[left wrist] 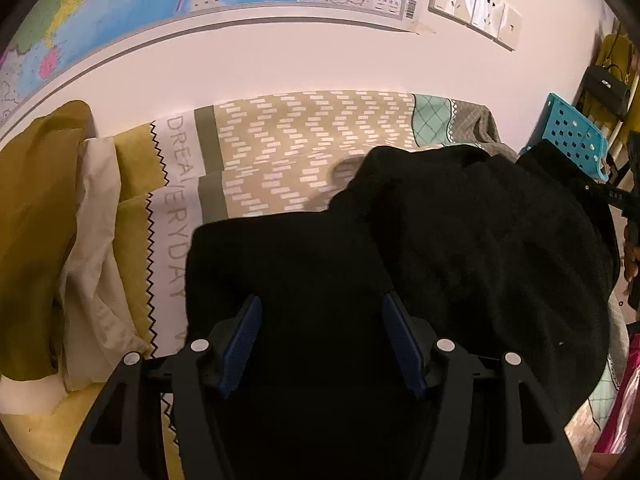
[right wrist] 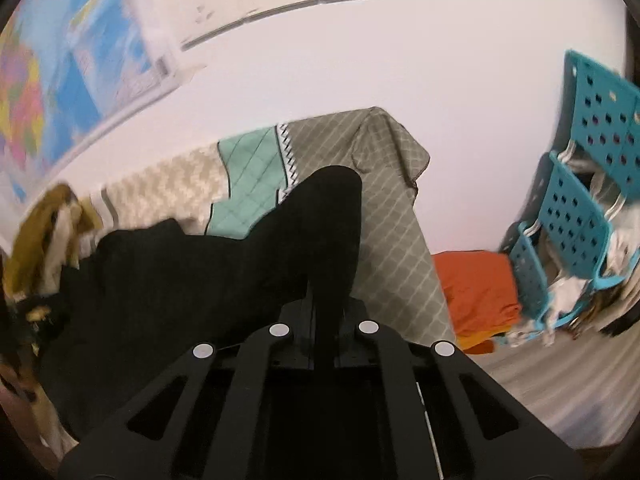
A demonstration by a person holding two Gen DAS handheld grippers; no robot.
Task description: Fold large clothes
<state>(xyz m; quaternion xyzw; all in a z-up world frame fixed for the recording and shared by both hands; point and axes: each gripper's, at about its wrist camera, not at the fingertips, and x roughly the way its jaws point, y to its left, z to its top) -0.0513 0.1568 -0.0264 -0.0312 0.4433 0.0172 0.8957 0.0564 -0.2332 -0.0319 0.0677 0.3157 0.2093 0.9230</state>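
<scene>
A large black garment (left wrist: 480, 240) lies bunched on the patterned bed cover (left wrist: 300, 140), its flatter part towards the near left. My left gripper (left wrist: 320, 300) hovers just over that flat part, open, with its blue pads (left wrist: 244, 336) wide apart and the black cloth showing between them. In the right wrist view the same black garment (right wrist: 180, 280) spreads to the left. My right gripper (right wrist: 328, 304) is shut on a fold of it. That fold stands up from the jaws and hides the fingertips.
Mustard and cream clothes (left wrist: 60, 220) are piled at the bed's left end. The wall with a map (left wrist: 120, 0) and sockets (left wrist: 476, 4) runs along the far side. Blue perforated crates (right wrist: 580, 208) and an orange cloth (right wrist: 476, 288) stand past the bed's right end.
</scene>
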